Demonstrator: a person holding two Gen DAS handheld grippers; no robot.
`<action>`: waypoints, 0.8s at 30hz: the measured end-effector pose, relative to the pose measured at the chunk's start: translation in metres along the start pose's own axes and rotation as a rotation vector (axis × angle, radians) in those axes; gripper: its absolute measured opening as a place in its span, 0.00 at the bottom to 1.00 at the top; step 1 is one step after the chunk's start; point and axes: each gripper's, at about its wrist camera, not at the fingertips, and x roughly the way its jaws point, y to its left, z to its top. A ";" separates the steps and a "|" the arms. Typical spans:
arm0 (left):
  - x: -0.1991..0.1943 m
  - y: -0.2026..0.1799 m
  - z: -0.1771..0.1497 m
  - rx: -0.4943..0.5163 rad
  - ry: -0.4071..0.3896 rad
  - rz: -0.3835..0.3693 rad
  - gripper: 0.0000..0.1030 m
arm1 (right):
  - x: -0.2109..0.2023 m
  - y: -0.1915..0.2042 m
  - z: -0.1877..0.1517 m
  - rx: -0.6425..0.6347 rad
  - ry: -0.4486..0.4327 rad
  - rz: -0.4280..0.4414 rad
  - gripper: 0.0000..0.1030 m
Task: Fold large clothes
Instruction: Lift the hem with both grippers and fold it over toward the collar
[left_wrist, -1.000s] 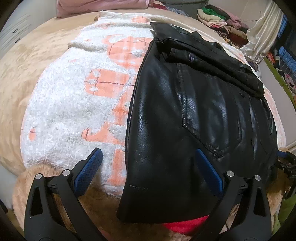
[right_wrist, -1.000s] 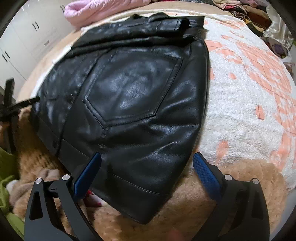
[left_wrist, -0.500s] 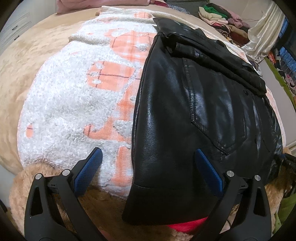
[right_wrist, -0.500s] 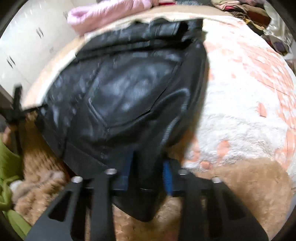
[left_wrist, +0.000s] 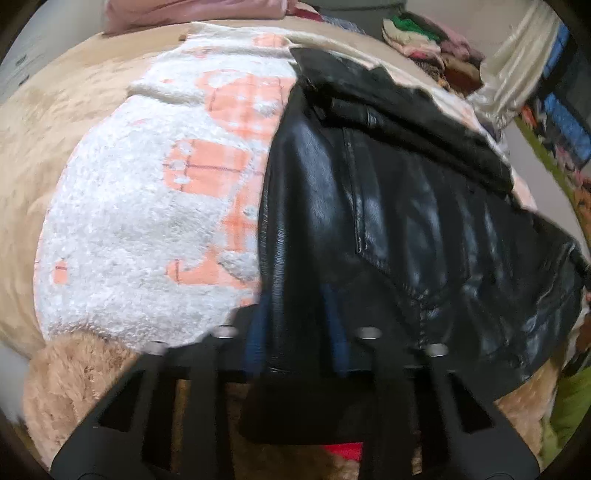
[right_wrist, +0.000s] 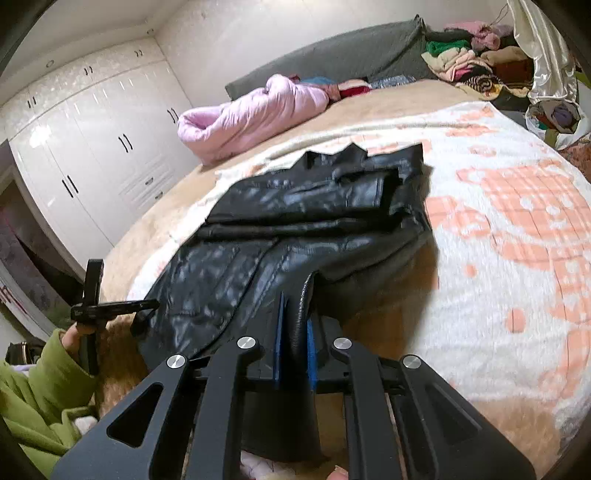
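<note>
A black leather jacket (left_wrist: 388, 221) lies on a white and orange fleece blanket (left_wrist: 147, 221) on the bed, partly folded with its collar at the far end. My left gripper (left_wrist: 295, 328) is shut on the jacket's near hem. My right gripper (right_wrist: 295, 332) is shut on the other near hem corner of the jacket (right_wrist: 295, 229) and holds it lifted off the blanket (right_wrist: 517, 221). The left gripper's body also shows in the right wrist view (right_wrist: 96, 306), at the jacket's far left edge.
A pink quilt (right_wrist: 251, 110) lies at the head of the bed. A pile of clothes (right_wrist: 469, 62) sits at the back right. White wardrobes (right_wrist: 92, 147) stand on the left. A tan plush cover (left_wrist: 74, 376) runs along the near bed edge.
Both grippers were open over the hem a second ago. The right shut on the hem first and lifted it; the left has now shut on its corner too.
</note>
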 end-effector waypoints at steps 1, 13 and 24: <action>-0.004 0.002 0.002 -0.025 -0.010 -0.032 0.05 | -0.001 -0.001 0.003 0.003 -0.016 0.002 0.08; -0.048 -0.040 0.072 0.038 -0.203 -0.120 0.03 | -0.011 -0.016 0.046 0.063 -0.151 0.019 0.08; -0.043 -0.059 0.156 0.007 -0.280 -0.167 0.03 | 0.011 -0.049 0.109 0.175 -0.231 -0.036 0.08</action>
